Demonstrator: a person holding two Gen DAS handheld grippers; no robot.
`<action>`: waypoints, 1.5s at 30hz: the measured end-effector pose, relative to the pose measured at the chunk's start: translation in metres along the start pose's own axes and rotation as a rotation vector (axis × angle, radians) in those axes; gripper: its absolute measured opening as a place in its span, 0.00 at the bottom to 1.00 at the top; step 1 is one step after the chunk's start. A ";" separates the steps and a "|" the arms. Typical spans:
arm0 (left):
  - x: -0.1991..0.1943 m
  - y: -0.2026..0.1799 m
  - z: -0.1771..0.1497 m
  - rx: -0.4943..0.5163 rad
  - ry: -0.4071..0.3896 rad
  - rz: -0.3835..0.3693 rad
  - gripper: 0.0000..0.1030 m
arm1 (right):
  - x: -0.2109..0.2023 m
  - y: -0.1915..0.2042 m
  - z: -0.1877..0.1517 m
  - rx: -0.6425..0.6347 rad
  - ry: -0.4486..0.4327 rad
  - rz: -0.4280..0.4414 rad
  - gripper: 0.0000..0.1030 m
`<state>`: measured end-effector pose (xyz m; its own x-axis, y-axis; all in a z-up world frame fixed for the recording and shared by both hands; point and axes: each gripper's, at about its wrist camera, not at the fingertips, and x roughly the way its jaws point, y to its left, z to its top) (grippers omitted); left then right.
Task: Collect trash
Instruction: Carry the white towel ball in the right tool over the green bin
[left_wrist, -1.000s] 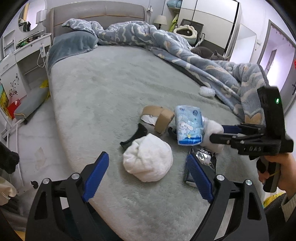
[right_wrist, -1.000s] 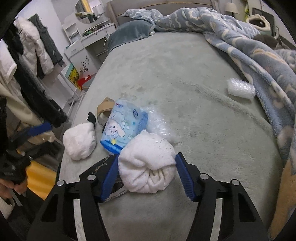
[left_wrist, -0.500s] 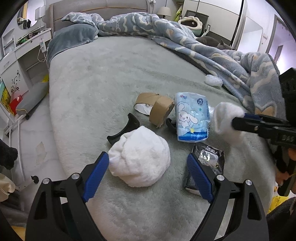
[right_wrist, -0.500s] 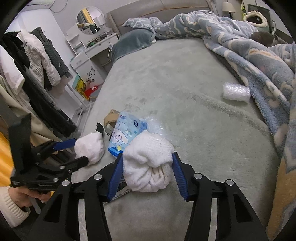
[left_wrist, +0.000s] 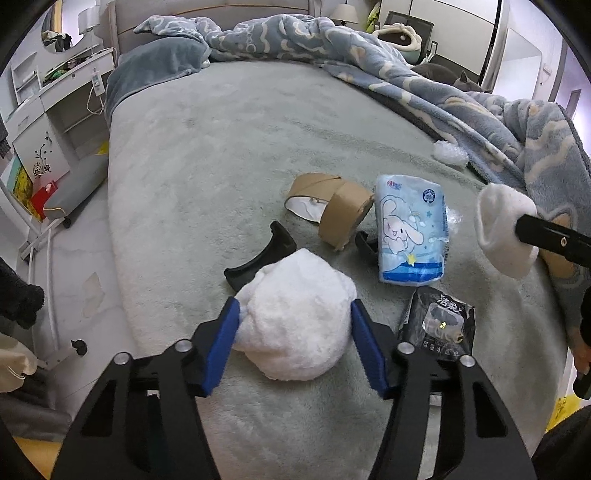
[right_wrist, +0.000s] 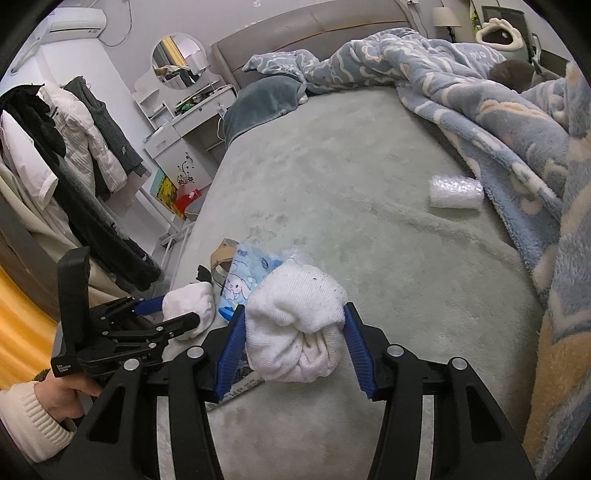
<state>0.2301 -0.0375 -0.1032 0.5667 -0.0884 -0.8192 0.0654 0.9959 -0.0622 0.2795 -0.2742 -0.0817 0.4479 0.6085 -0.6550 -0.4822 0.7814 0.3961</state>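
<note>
A fluffy white ball (left_wrist: 295, 321) lies on the grey-green bed (left_wrist: 221, 166). My left gripper (left_wrist: 295, 306) straddles it; its jaws are closing and both blue pads touch the ball's sides. The right wrist view shows the same grip, left gripper (right_wrist: 184, 310). My right gripper (right_wrist: 293, 314) is shut on a rolled white sock (right_wrist: 295, 332) and holds it above the bed; the sock (left_wrist: 502, 229) shows at the right of the left wrist view. A blue cartoon tissue pack (left_wrist: 410, 236), brown tape rolls (left_wrist: 340, 214), a black wrapper (left_wrist: 439, 325) and a bubble-wrap roll (right_wrist: 456, 192) lie on the bed.
A black curved plastic piece (left_wrist: 262, 254) sits just behind the fluffy ball. A blue patterned blanket (left_wrist: 480, 110) is heaped along the bed's right side. Hanging coats (right_wrist: 74, 166) and a white dresser (right_wrist: 184, 129) stand left of the bed. A hand in a white cuff (right_wrist: 33, 417) holds the left gripper.
The left gripper came down over the fluffy ball and its jaws narrowed onto it. The right gripper rose with the rolled sock, off the bed.
</note>
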 end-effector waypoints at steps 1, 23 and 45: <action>-0.002 0.001 0.000 0.002 -0.002 -0.004 0.55 | 0.001 0.002 0.001 -0.002 -0.003 0.002 0.51; -0.082 0.037 -0.025 -0.061 -0.132 -0.079 0.46 | -0.003 0.097 0.013 -0.058 -0.045 0.048 0.51; -0.085 0.146 -0.109 -0.240 -0.030 0.033 0.46 | 0.039 0.218 -0.010 -0.226 0.071 0.082 0.51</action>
<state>0.1022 0.1172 -0.1042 0.5895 -0.0522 -0.8061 -0.1485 0.9739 -0.1717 0.1842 -0.0813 -0.0273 0.3500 0.6514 -0.6731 -0.6744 0.6740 0.3016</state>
